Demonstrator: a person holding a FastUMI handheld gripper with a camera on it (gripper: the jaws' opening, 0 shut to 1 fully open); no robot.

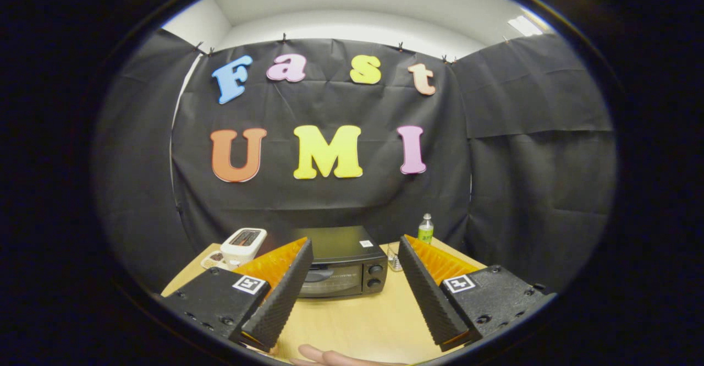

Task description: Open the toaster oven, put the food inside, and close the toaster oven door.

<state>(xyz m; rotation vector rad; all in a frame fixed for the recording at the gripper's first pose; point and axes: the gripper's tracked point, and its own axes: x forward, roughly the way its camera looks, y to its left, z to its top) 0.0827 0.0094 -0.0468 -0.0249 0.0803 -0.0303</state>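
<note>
1. From the gripper view I see my gripper (355,250) held above the light wooden table (352,322), its two fingers spread wide apart and nothing between them.
2. The black box-shaped toaster oven with a glass door (342,269) stands beyond the fingertips, framed in the gap between them and a little nearer the left finger, which overlaps its left edge. Its door is closed, and two round knobs (375,276) sit one above the other on its right front panel.
3. A small white square sticker (366,243) lies on the oven's dark top.
4. Behind the left finger stands a white slot toaster (243,243), just beside the oven's left side. At its foot lies a pale dish (213,258) holding something brown, possibly the food, though it is too small for me to be sure.
5. Right of the oven, just beside it, stands a clear glass (393,257); behind the right finger is a small green bottle with a white cap (425,229).
6. Below the fingers, at the table's near edge, a person's fingertips (324,356) rest on the wood.
</note>
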